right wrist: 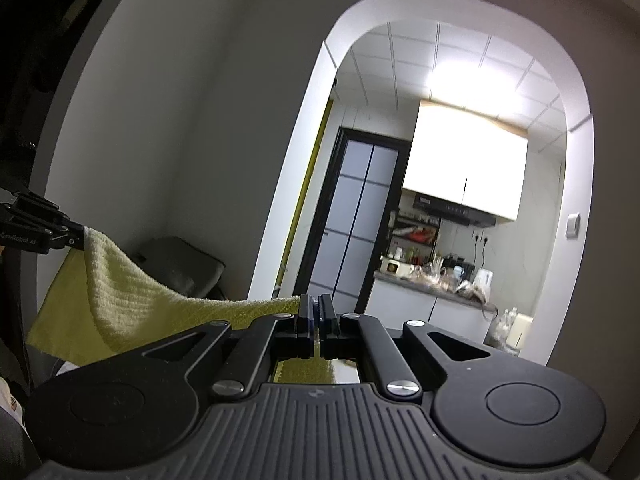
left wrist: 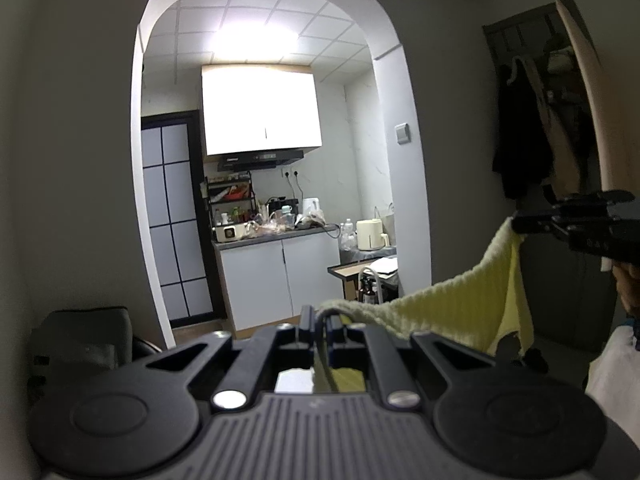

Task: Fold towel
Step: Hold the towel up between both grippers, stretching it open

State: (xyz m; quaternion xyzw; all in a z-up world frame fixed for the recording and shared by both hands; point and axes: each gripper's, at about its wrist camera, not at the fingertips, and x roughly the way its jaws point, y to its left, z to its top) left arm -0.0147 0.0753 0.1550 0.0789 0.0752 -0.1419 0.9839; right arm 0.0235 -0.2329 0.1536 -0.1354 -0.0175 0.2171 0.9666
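Note:
A pale yellow towel point(left wrist: 460, 300) hangs in the air, stretched between my two grippers. My left gripper point(left wrist: 320, 316) is shut on one top corner of it. My right gripper point(left wrist: 520, 224) shows at the right edge of the left wrist view, shut on the other corner. In the right wrist view my right gripper point(right wrist: 316, 308) pinches the towel point(right wrist: 120, 296), which runs left to the left gripper point(right wrist: 78, 240). The towel's lower part hangs down out of sight.
Both cameras face an arched doorway point(left wrist: 400, 120) into a kitchen with a cluttered counter point(left wrist: 276, 232) and white cabinets. A dark chair point(left wrist: 84, 340) stands at the lower left. Coats point(left wrist: 528, 140) hang on the right wall.

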